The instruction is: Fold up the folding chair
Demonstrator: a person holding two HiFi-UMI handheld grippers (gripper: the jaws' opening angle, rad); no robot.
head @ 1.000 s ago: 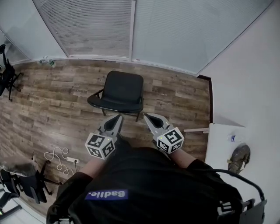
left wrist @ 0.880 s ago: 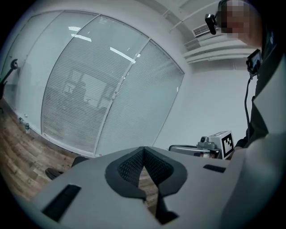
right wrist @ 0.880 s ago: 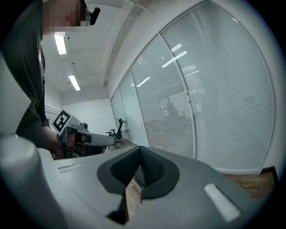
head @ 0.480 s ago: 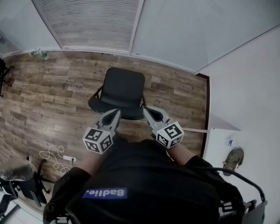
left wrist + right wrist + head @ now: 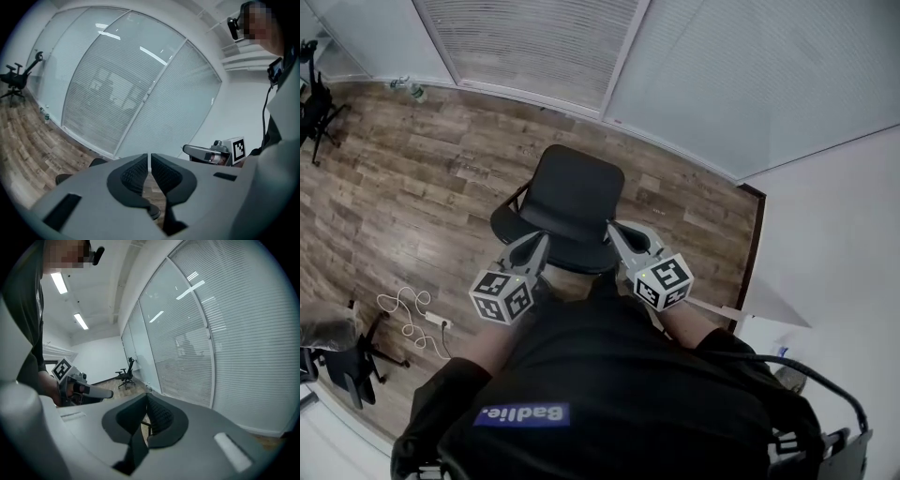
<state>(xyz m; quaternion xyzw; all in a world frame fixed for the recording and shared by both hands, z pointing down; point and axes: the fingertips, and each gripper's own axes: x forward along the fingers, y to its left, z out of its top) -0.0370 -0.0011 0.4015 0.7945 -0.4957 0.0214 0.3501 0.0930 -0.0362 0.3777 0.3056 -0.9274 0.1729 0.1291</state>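
Note:
A black folding chair (image 5: 570,202) stands unfolded on the wood floor, its back toward the window wall, right in front of me in the head view. My left gripper (image 5: 543,240) hovers over the front left edge of the seat, shut with nothing in it. My right gripper (image 5: 611,228) hangs over the seat's front right edge, also shut and empty. In the left gripper view the shut jaws (image 5: 149,157) point at the blinds, and the right gripper (image 5: 213,153) shows beside them. The right gripper view shows its shut jaws (image 5: 146,397) and the left gripper (image 5: 79,389).
White blinds (image 5: 581,37) close off the far side. A black office chair (image 5: 313,112) stands far left, a second one (image 5: 342,370) at the near left by a white power strip and cable (image 5: 412,314). A white wall (image 5: 834,244) runs along the right.
I have stepped closer to the chair. Both shut grippers moved forward from short of the seat to over its front edge.

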